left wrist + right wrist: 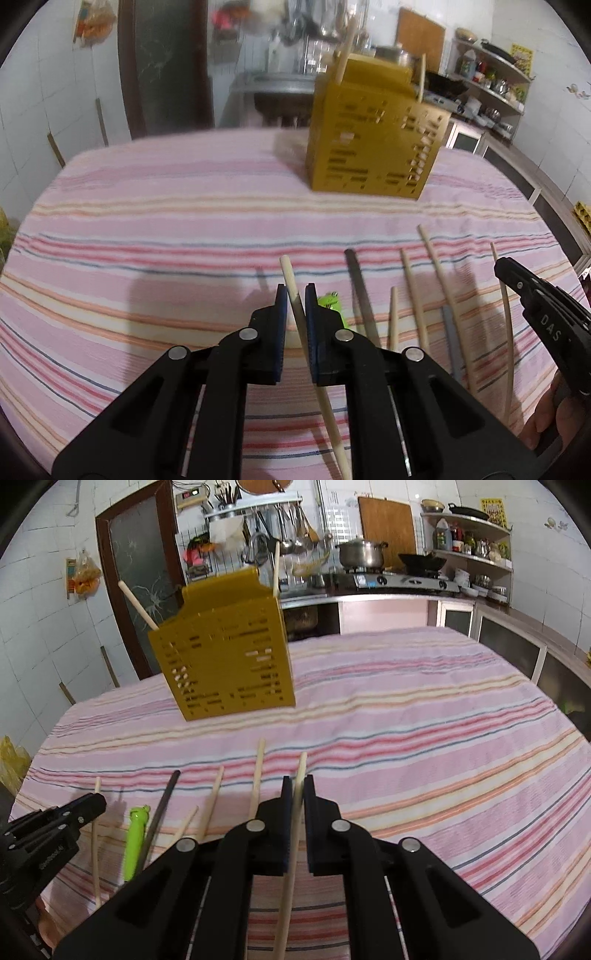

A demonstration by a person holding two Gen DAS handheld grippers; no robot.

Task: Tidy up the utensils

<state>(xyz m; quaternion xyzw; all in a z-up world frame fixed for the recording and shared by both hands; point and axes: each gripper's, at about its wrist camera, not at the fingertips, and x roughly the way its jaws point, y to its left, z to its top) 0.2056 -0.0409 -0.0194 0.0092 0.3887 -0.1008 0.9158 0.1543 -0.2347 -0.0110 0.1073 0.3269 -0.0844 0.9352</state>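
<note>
My left gripper [295, 291] is shut on a pale wooden chopstick [288, 271], which runs slantwise between its blue pads, a little above the striped cloth. My right gripper [297, 781] is likewise shut on another pale chopstick [301, 765]. A yellow slotted utensil holder [373, 136] [229, 653] stands farther back on the table with two chopsticks sticking out of its top. Several more chopsticks [413, 295], a dark grey stick [360, 288] and a green utensil [135, 840] lie on the cloth between the two grippers.
The table wears a pink striped cloth [166, 221]. Behind it are a dark door [136, 572], a rack of hanging kitchen tools [284, 528], a stove with a pot [362, 554] and shelves [469, 554]. The other gripper's tip shows at each view's side edge.
</note>
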